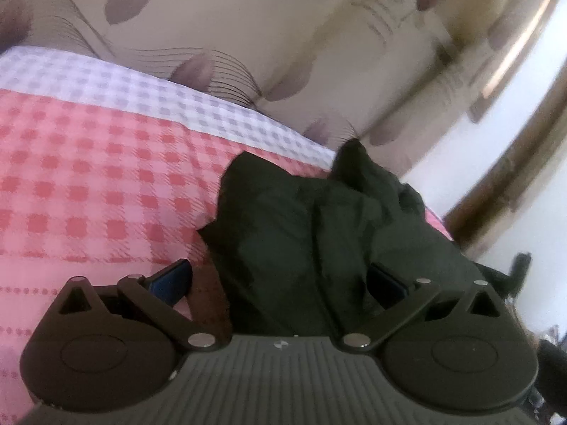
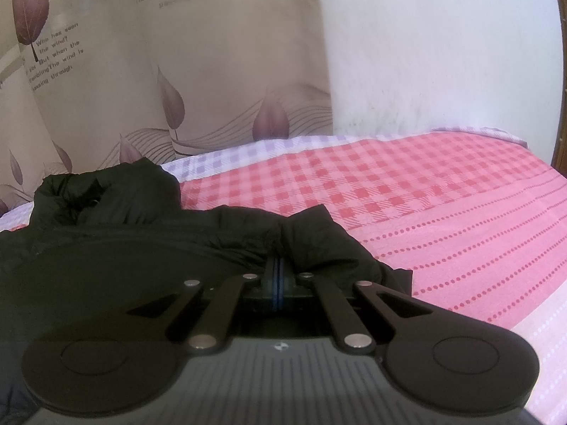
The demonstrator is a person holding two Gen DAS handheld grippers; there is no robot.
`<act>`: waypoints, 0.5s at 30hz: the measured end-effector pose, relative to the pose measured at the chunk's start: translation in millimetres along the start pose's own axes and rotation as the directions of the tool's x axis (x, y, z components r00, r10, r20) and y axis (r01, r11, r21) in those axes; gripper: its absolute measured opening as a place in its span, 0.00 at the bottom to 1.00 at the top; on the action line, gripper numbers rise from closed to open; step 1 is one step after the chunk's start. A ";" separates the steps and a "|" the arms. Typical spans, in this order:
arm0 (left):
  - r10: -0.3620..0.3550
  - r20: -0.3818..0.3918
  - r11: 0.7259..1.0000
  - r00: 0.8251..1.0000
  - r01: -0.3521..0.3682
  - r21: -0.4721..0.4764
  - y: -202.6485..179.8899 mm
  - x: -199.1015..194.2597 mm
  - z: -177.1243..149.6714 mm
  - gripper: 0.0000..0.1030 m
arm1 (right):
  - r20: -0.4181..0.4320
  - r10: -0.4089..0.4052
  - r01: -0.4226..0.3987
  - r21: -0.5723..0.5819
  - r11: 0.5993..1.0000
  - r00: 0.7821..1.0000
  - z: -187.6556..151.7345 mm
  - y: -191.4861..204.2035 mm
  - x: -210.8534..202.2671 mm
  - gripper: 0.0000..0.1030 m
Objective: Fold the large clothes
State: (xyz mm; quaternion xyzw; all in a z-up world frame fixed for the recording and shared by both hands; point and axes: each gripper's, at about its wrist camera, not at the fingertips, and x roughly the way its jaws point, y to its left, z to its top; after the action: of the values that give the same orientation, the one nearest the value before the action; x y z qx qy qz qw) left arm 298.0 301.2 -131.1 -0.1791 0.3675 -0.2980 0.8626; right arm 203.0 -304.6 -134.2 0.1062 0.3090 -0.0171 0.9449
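Left tongs (image 1: 280,279) spread over dark jacket (image 1: 319,219); right tongs (image 2: 278,276) pinching it.

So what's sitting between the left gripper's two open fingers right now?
Dark jacket fabric, bunched between the left gripper's wide-open fingers, unpinched; left wrist view.

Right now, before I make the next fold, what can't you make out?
- Dark jacket: near part hidden under the tool bodies, both wrist views.
- Right tool: shut tips buried in jacket fabric; grip unclear.
- Left wrist view: blurred; room at right edge unreadable.
- Bed: cut off by frame edges.
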 end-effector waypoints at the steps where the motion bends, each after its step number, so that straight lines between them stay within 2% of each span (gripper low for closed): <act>1: 0.045 0.008 0.999 0.999 -0.046 0.028 -5.5 0.2 -1.1 1.00 | 0.001 0.001 -0.001 0.001 1.000 1.000 0.2 -0.1 -0.2 0.00; 3: 0.086 0.002 0.995 0.996 -0.086 0.060 -13.0 2.0 -1.3 1.00 | 0.002 0.002 -0.002 0.003 1.000 1.000 0.4 -0.3 -0.4 0.00; 5: 0.082 -0.022 0.995 0.996 -0.081 0.053 -12.7 4.9 2.2 1.00 | 0.003 0.002 -0.002 0.004 1.000 1.000 0.4 0.0 -0.4 0.00; 7: 0.028 -0.034 0.998 0.999 -0.026 0.048 -7.9 4.7 3.2 1.00 | 0.004 0.002 -0.002 0.005 1.000 1.000 -0.3 0.2 -1.2 0.00; 8: -0.029 -0.041 0.999 0.999 0.030 0.033 -2.8 4.1 2.8 1.00 | 0.004 0.002 -0.002 0.004 1.000 1.000 -0.2 0.3 -1.3 0.00; 10: -0.096 -0.030 0.995 0.995 0.095 -0.038 8.8 3.7 2.3 1.00 | 0.005 0.002 -0.002 0.005 1.000 1.000 -0.1 -0.1 -1.4 0.00; 12: -0.123 -0.008 0.986 0.992 0.121 -0.114 17.7 2.1 3.0 1.00 | 0.005 0.002 -0.002 0.006 1.000 1.000 0.1 -0.1 -1.4 0.00; 15: -0.139 0.002 0.978 0.990 0.137 -0.160 25.9 2.2 8.0 1.00 | 0.005 0.000 0.000 0.005 1.000 1.000 -0.1 0.4 -1.5 0.00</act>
State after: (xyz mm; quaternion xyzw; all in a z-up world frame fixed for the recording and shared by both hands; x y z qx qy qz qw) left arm 315.0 320.1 -140.6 -0.2713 0.3808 -0.3277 0.8210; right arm 201.8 -304.2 -133.3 0.1083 0.3069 -0.0181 0.9454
